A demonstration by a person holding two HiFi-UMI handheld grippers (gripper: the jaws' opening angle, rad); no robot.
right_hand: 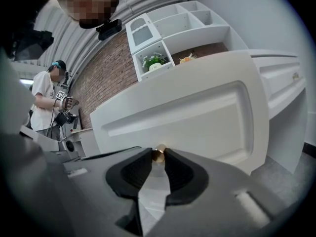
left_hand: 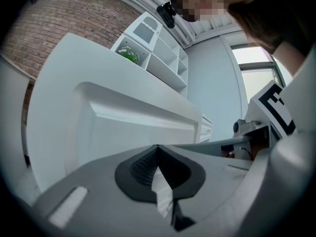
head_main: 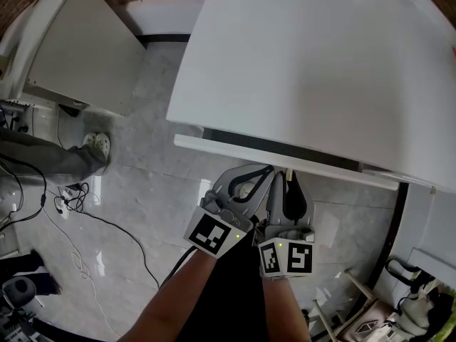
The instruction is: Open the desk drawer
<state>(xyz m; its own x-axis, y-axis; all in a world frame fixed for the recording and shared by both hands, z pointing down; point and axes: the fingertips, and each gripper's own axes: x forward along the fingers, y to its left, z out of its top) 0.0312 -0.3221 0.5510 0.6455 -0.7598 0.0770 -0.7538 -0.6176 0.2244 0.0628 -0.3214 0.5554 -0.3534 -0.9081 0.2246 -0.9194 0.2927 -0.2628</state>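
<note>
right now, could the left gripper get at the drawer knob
Probably not. The right gripper has its jaws closed on the brass knob, covering both sides of it. The left gripper faces a bare part of the drawer front, jaws together, so nothing looks free to take.

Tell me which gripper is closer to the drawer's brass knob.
Right. The right gripper is closed on the brass knob; the left gripper, shut and empty, sits beside it facing the drawer front.
</note>
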